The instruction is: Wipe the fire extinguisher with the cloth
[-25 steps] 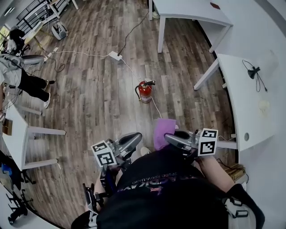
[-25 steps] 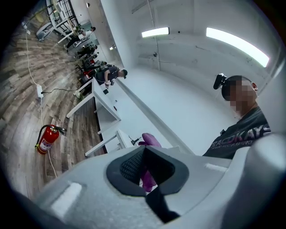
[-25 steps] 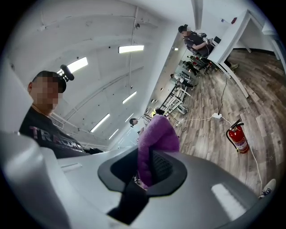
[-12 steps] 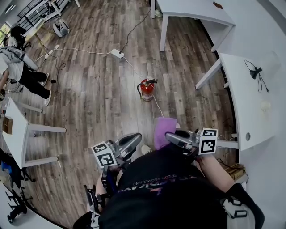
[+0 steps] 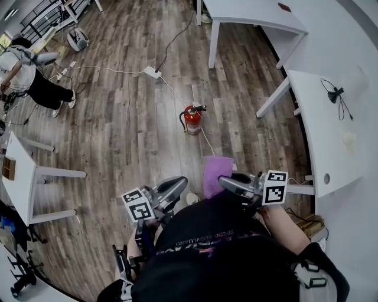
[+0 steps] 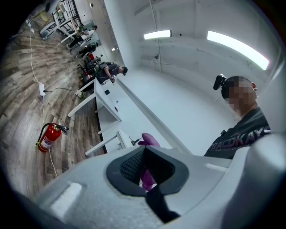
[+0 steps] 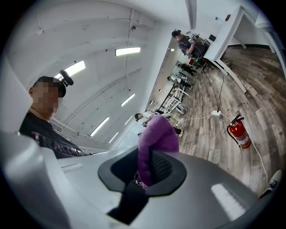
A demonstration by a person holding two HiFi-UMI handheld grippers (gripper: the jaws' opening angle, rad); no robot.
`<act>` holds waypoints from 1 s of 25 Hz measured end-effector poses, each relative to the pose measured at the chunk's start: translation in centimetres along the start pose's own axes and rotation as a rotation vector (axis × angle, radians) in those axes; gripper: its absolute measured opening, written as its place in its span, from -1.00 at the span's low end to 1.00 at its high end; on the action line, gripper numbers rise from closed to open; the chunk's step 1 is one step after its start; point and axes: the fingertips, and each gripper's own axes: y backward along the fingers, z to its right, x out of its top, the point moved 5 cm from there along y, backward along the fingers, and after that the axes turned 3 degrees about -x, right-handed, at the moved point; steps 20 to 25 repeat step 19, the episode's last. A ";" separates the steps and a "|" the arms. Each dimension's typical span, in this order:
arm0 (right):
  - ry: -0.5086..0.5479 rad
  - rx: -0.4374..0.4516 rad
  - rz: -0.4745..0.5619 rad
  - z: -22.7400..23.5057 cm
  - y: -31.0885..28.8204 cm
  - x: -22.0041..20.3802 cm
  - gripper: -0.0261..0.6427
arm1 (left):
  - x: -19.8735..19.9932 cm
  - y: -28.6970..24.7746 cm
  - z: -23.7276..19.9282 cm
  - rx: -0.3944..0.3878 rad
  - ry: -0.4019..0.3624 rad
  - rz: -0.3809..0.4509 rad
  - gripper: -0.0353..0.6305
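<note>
A red fire extinguisher [image 5: 191, 120] stands upright on the wood floor ahead of me, also seen low at left in the left gripper view [image 6: 48, 137] and at right in the right gripper view [image 7: 239, 133]. My right gripper [image 5: 224, 180] is shut on a purple cloth [image 5: 216, 174], which sticks up from between its jaws [image 7: 154, 143]. My left gripper [image 5: 176, 183] is shut with nothing in it; the purple cloth [image 6: 149, 139] shows beyond its jaws. Both grippers are held level close to my body, well short of the extinguisher.
A white power strip [image 5: 152, 73] with cables lies beyond the extinguisher, and one cable runs back past it. White tables stand at the top [image 5: 254, 15], right [image 5: 325, 135] and left [image 5: 20, 177]. A person [image 5: 26, 74] bends over at far left.
The person at far left has shifted up the picture. Both grippers, the cloth and the extinguisher stay as they were.
</note>
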 end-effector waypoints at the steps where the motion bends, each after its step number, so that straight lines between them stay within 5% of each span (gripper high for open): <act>1: 0.000 0.000 0.001 0.1 0.0 0.0 -0.76 | 0.0 0.0 0.0 0.000 0.001 0.002 -0.90; 25: 0.005 0.007 -0.016 -0.4 -0.7 -0.5 -0.76 | -0.2 0.8 0.4 0.021 -0.017 0.003 -0.90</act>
